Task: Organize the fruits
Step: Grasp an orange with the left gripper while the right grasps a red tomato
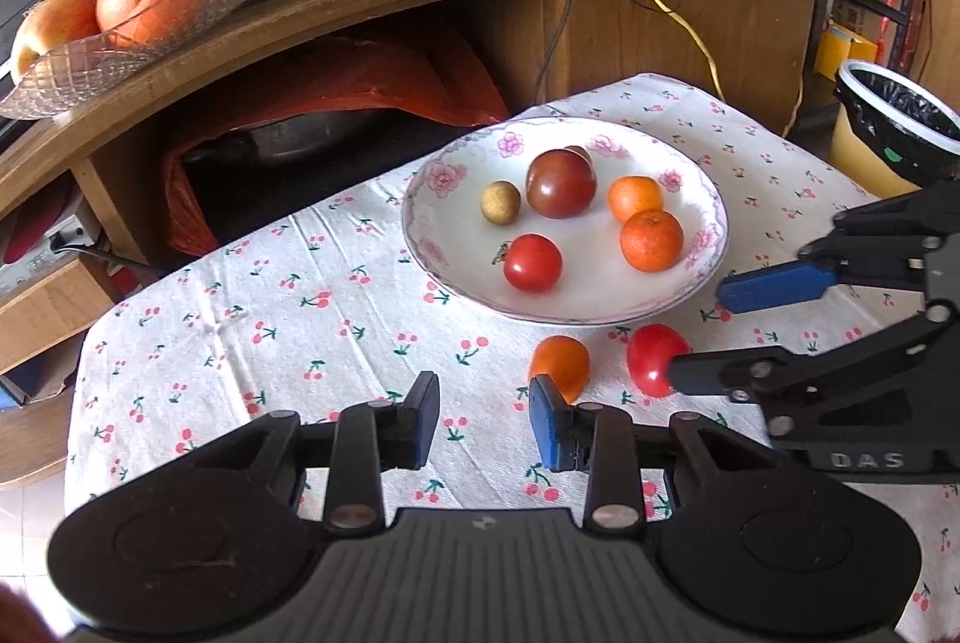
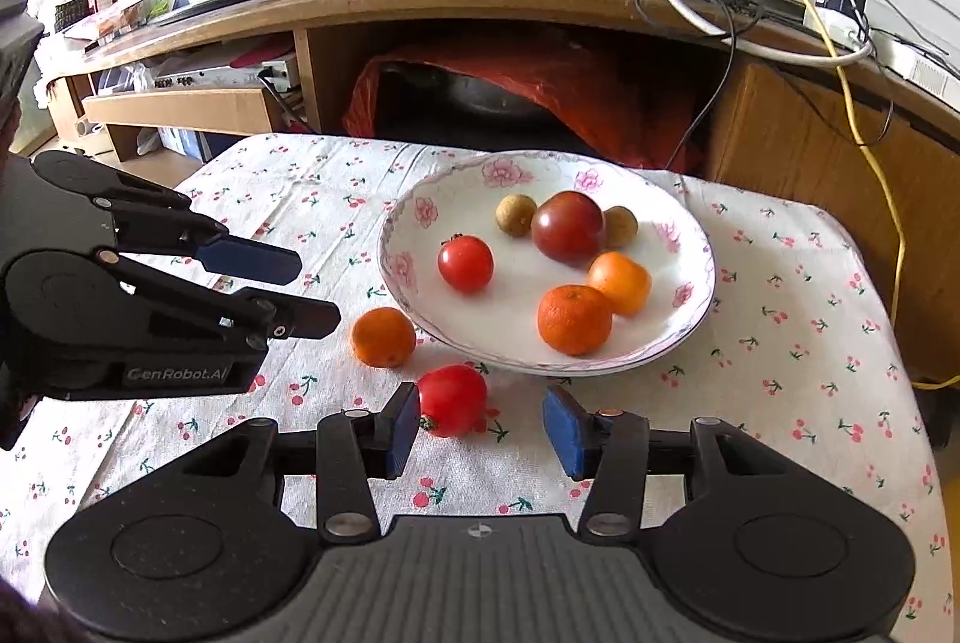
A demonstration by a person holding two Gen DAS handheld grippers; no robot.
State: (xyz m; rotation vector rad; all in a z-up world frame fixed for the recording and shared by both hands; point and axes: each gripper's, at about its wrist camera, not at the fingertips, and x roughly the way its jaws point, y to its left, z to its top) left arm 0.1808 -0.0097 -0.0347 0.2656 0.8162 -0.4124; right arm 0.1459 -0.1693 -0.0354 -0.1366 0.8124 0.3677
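Left wrist view: our left gripper (image 1: 483, 418) stands open above the cloth-covered table (image 1: 270, 331), its right pad just beside the loose orange (image 1: 559, 364). We judge it should shift right to centre the orange before closing. The right gripper (image 1: 696, 331) is open around the loose tomato (image 1: 655, 358).

Right wrist view: the tomato (image 2: 451, 399) sits against the left pad; we would centre it, close gently, then lift it over the plate (image 2: 699, 283) rim. Count: plate holds two oranges, three tomatoes, two small brown fruits; two fruits remain near the plate's front edge.
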